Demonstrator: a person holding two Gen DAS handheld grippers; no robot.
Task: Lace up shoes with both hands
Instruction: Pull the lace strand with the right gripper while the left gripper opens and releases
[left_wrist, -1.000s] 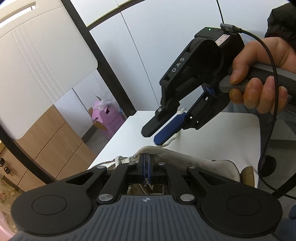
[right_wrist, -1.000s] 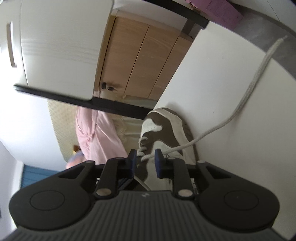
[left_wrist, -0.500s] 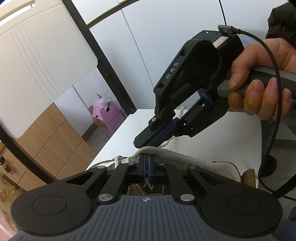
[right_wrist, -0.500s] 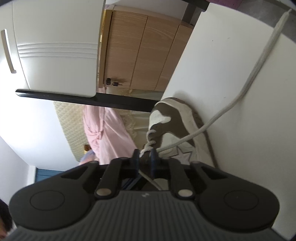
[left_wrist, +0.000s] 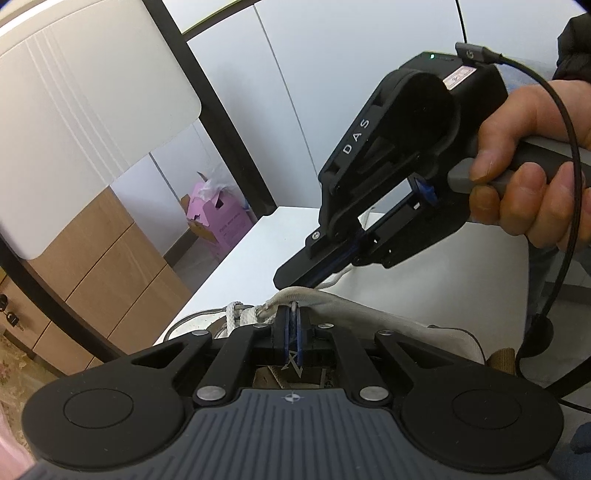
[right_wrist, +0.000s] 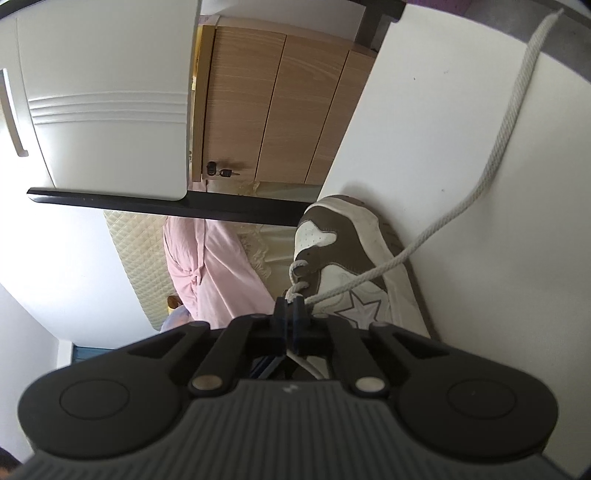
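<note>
Gaping brown/wht shoe (right_wrist: 354, 266) (star patch)

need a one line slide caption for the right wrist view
Right gripper shut on the lace beside a brown and white shoe on a white table.

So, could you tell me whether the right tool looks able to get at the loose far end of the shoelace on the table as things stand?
Probably not straight away: the right tool is shut on the shoelace close to the shoe, and would have to let go first. The white table along the lace looks free of obstacles.
</note>
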